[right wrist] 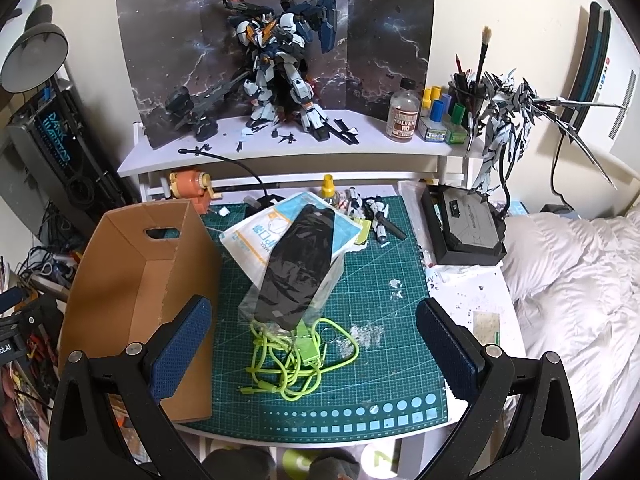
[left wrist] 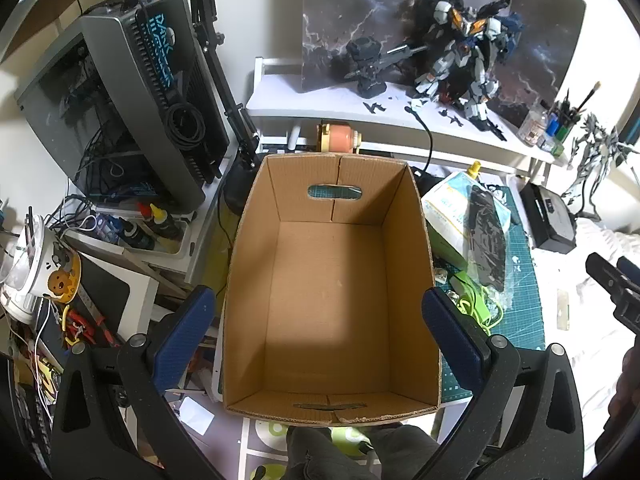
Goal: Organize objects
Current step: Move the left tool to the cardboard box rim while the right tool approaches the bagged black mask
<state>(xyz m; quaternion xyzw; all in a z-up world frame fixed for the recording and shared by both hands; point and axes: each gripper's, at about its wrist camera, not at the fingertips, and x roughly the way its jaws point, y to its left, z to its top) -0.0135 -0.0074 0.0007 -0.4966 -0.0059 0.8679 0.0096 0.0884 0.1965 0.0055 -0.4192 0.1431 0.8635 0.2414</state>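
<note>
On the green cutting mat (right wrist: 360,280) — the scene, item by item
Box: one open cardboard box (left wrist: 332,288), bare inside, at the mat's left edge
Loose items: one black piece in clear wrap (right wrist: 298,268) leaning on one white pouch (right wrist: 256,236); one tangled lime cable (right wrist: 296,360) under its lower end, just right of the box
Left gripper (left wrist: 320,328): fingers spread wide above the box, pinching nothing
Right gripper (right wrist: 314,344): fingers spread wide over the cable, holding nothing
Hard to make out: pouch print; small parts behind the pouch
Around: shelf (right wrist: 280,152) with one large robot model (right wrist: 280,76), bottles — white bedding (right wrist: 580,300) at right
</note>
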